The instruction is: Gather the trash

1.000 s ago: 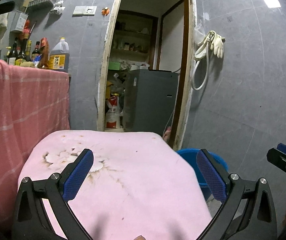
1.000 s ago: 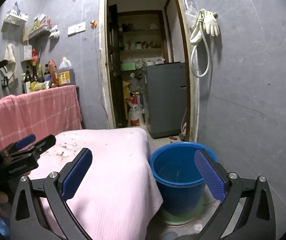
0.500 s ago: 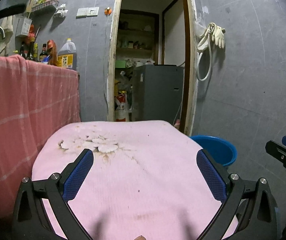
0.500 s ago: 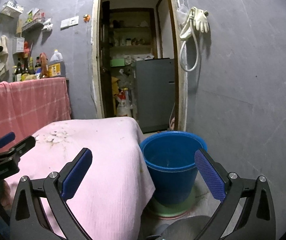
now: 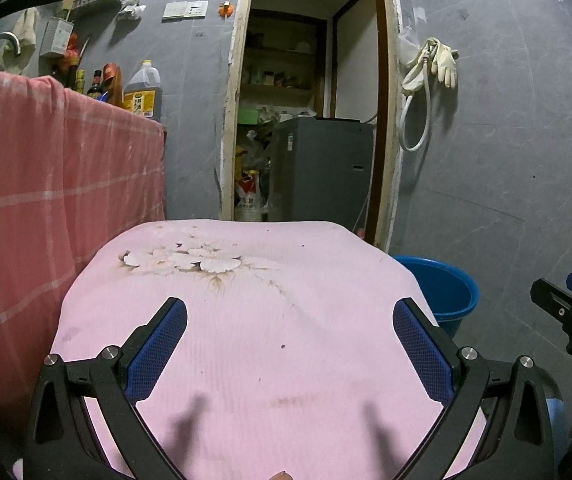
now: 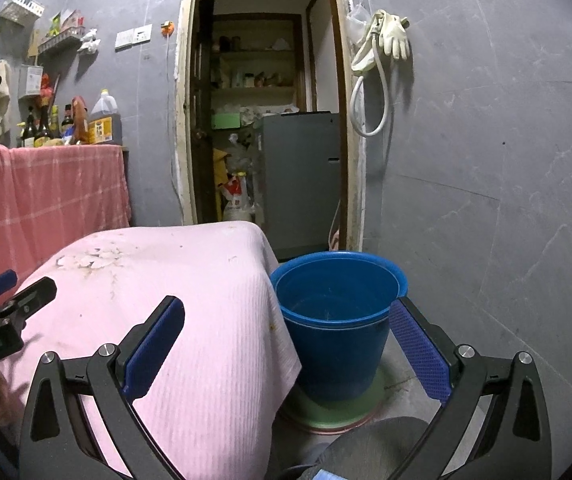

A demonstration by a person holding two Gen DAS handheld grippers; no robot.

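Note:
A small table under a pink cloth stands in front of me. Pale flat scraps with brown stains lie on its far left part. A blue bucket stands on the floor at the table's right, on a green mat. My left gripper is open and empty over the near part of the cloth. My right gripper is open and empty, low, over the table's right edge and the bucket. Each gripper shows at the edge of the other's view.
A counter draped in a red checked cloth stands at the left, with bottles and an oil jug. An open doorway lies ahead with a grey appliance inside. Gloves and a hose hang on the right wall.
Both cameras have drawn back and tilted: the table and the scraps now sit farther from the left fingers, and the bucket sits more between the right fingers. Both grippers stay open.

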